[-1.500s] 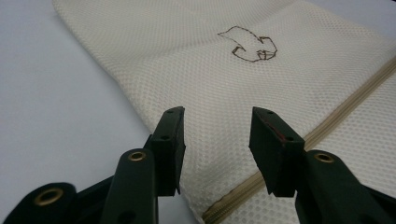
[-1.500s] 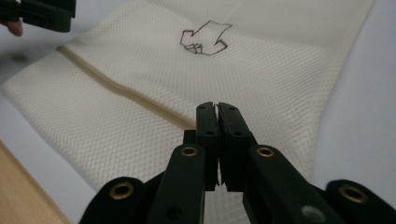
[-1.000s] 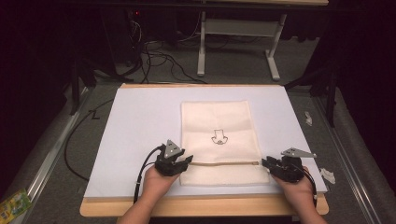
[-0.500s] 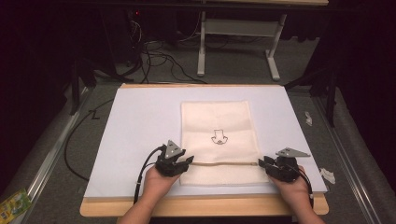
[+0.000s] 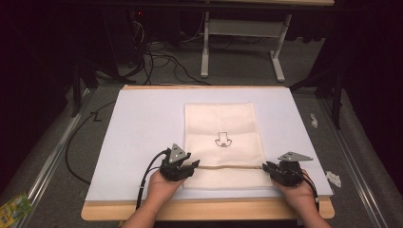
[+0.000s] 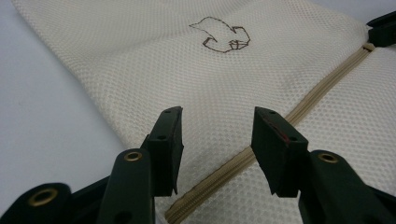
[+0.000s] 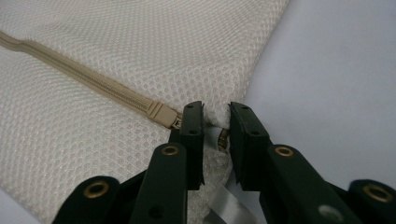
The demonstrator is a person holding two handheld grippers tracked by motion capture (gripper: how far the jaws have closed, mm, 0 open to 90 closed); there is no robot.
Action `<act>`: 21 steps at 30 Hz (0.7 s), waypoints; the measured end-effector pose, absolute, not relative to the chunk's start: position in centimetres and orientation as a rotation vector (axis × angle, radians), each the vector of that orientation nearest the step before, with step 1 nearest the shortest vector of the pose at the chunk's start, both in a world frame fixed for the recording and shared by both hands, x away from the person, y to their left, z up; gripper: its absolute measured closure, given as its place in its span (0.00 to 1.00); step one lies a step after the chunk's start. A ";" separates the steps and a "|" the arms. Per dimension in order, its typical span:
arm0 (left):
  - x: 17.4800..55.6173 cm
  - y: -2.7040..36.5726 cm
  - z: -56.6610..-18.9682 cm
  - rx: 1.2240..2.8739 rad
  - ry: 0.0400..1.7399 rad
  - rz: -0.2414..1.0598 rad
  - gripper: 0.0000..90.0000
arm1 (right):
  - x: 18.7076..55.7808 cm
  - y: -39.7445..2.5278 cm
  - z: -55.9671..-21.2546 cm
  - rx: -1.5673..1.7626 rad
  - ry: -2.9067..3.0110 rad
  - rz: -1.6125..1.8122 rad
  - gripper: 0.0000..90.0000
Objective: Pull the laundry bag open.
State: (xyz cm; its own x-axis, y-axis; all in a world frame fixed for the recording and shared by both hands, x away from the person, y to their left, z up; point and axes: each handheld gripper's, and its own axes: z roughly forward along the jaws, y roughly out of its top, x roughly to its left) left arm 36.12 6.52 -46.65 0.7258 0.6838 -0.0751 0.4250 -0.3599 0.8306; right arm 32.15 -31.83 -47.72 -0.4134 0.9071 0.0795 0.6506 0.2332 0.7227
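Mesh bag unmoved; left gripper stays wide open, empty; right gripper still pinches its zipper pull.

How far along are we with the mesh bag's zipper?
Done: the mesh bag lies flat, and the zipper looks closed along its length. In hand: the right claw is nearly shut around the pull at the bag's edge; the left claw is open over the other end. Left: the zipper isn't yet opened.
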 end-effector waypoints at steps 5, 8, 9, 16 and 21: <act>35.9 6.1 -46.8 1.996 0.823 0.375 0.61 | 32.2 -31.7 -47.5 1.421 2.177 0.994 0.93; 35.8 5.9 -46.8 1.987 0.816 0.371 0.62 | 32.0 -31.5 -47.3 1.414 2.180 1.019 0.94; 35.7 5.8 -46.7 1.979 0.810 0.364 0.63 | 31.9 -31.3 -47.2 1.398 2.182 1.025 0.94; 35.4 4.8 -46.2 1.940 0.839 0.254 0.61 | 31.3 -30.3 -45.7 1.318 2.171 1.094 0.94; 35.1 1.8 -44.5 1.936 0.773 0.223 0.52 | 30.9 -29.1 -44.5 1.209 2.199 1.042 0.94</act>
State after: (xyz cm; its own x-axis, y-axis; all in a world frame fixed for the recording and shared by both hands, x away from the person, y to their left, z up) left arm 35.12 1.76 -44.47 0.7786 0.6037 -0.1713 0.4194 -0.2976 0.8576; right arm 30.91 -29.12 -44.52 -0.5327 0.8463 -0.0071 0.5305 0.3404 0.7764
